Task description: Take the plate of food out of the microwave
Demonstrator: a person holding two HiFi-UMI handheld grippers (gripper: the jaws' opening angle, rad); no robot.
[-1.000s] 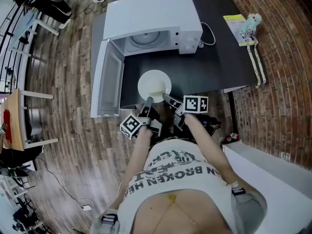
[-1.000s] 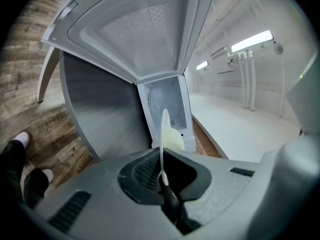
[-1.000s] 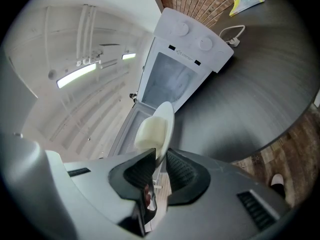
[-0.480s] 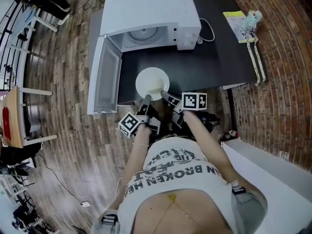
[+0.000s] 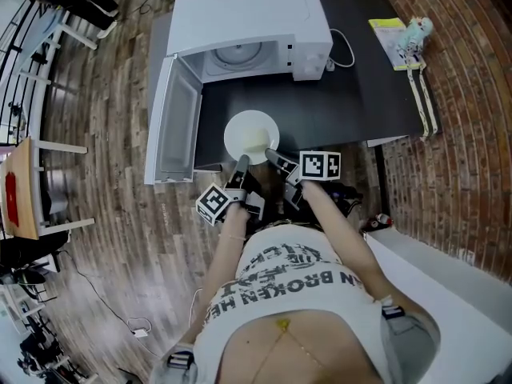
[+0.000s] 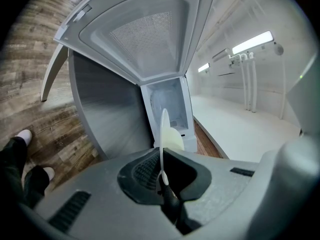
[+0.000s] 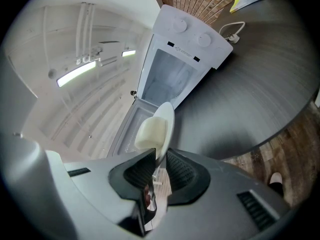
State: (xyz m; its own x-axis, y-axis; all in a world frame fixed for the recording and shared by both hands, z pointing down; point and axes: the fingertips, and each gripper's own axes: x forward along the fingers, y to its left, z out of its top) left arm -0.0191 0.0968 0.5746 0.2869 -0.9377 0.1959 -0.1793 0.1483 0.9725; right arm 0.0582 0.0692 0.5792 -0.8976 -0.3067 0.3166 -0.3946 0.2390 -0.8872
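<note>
Plate: the white plate (image 5: 250,131) is out of the oven and sits over the dark surface (image 5: 352,94), at 6 o'clock from the open cavity. Whether it rests on the surface or hangs just above it, I can't tell.
Food: a pale, creamy block of food (image 5: 257,145) lies on the plate, a touch toward its 5 o'clock edge. The right gripper view shows it clearly (image 7: 150,130), close to the jaws.
Left gripper: the left gripper (image 5: 242,164) has the plate's rim at about 7 o'clock. In its own view the jaws are pinched almost fully together (image 6: 162,170), with the thin plate (image 6: 163,131) edge-on between the pads.
Right gripper: the right gripper (image 5: 272,155) bites the rim at about 5 o'clock. Its jaws stand a little wider (image 7: 159,165), and the plate (image 7: 168,120) runs up from between the ribbed pads, clamped there.
Microwave: the white microwave (image 5: 248,18) stands at 12 o'clock on the surface with its cavity bare, and the glass turntable (image 5: 238,54) is in plain sight.
Door: the door (image 5: 174,122) is swung wide open and juts past the surface's edge toward 8 o'clock, over the wooden floor (image 5: 104,214).
Cable: a white cable (image 5: 344,54) loops on the surface at the microwave's 3 o'clock side.
</note>
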